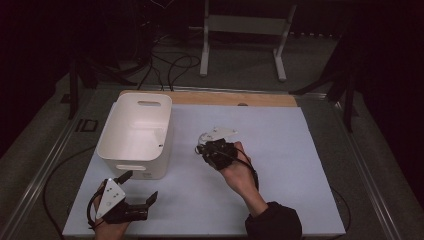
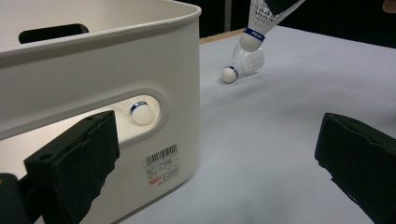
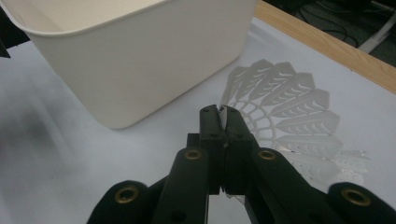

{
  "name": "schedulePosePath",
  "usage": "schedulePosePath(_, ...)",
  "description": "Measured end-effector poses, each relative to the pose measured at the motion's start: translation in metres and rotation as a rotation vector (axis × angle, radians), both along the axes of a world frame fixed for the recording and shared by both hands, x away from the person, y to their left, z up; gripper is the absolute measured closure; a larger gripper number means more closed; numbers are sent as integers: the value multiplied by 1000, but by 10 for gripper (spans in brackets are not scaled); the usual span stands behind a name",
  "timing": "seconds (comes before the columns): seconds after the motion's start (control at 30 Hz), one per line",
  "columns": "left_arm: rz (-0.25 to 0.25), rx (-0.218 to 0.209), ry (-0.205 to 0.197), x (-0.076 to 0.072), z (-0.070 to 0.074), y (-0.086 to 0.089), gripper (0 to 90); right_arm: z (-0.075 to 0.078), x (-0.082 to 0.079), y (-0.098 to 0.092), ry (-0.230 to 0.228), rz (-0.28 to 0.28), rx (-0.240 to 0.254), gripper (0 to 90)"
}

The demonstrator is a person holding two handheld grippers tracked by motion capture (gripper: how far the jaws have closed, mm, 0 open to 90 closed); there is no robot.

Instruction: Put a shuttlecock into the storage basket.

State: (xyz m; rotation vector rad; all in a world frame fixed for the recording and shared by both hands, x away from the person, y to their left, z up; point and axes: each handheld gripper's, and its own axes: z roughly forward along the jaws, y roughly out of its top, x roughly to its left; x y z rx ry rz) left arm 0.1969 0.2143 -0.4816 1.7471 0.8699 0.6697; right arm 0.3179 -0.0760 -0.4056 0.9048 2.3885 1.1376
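Note:
My right gripper (image 1: 199, 148) (image 3: 222, 116) is shut on the rim of a white plastic shuttlecock's (image 3: 280, 100) (image 2: 254, 28) skirt, just right of the white bin (image 1: 134, 167) (image 3: 140, 60). That shuttlecock hangs cork down above a second shuttlecock (image 2: 233, 70), which lies on the white table sheet (image 1: 280, 150). A third shuttlecock (image 2: 141, 112) rests inside the bin (image 2: 116, 60); its cork with a blue band shows through the handle slot. My left gripper (image 1: 139, 187) (image 2: 215, 158) stands open near the bin's front corner, nothing between its jaws.
A wooden table edge (image 1: 225, 98) runs behind the sheet. Beyond it stand a white metal frame (image 1: 245, 25) and loose cables (image 1: 170, 65) on the floor. Dark stands flank the table on both sides.

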Motion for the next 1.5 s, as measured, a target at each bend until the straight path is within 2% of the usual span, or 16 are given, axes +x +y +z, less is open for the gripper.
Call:
schedulePosePath(0.6,1,4,1,0,0,0,4,10,-1,2,-16,1,36,887)
schedulePosePath(1.5,1,4,1,0,0,1,4,18,-2,6,-51,8,65,892)
